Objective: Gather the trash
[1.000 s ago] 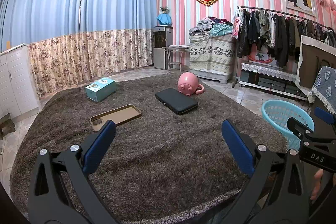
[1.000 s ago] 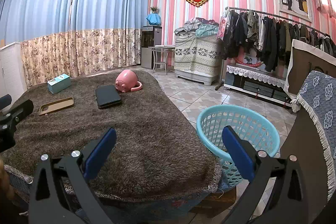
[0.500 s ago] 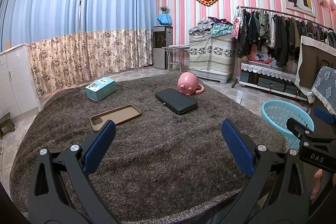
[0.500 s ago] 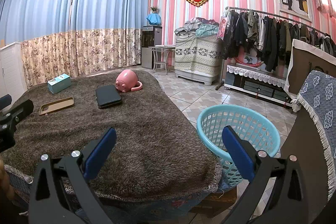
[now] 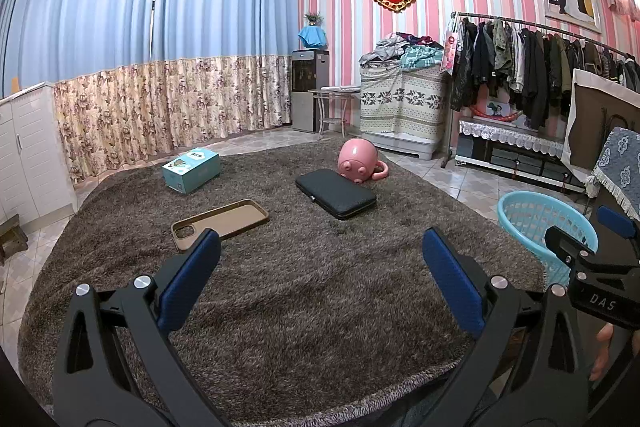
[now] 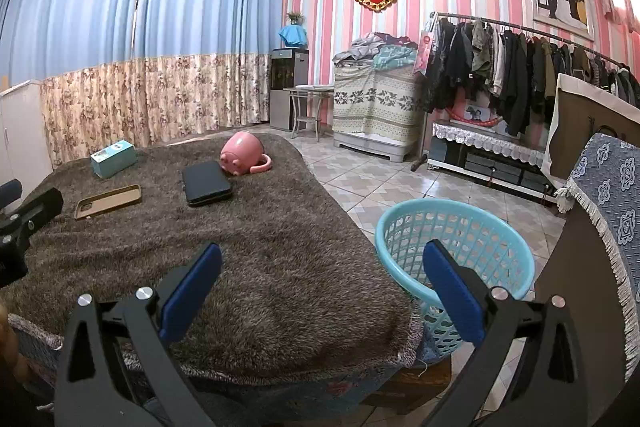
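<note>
A: L gripper point(image 5: 320, 279)?
B: Jaws wide, nothing held, over near edge of brown rug point(image 5: 304, 291).
A: R gripper point(image 6: 320, 283)?
B: Also spread wide, holds nothing; its right finger is in front of the teal basket point(image 6: 456, 223).
A: Items, rel. to rug?
B: All on far half. Tan phone case point(image 5: 220, 223) left-centre, teal box point(image 5: 191, 170) behind it. Black case point(image 5: 336, 193) centre, pink pig mug point(image 5: 360, 163) on its side just beyond. Basket off rug's right edge, on a lower surface beside it.
</note>
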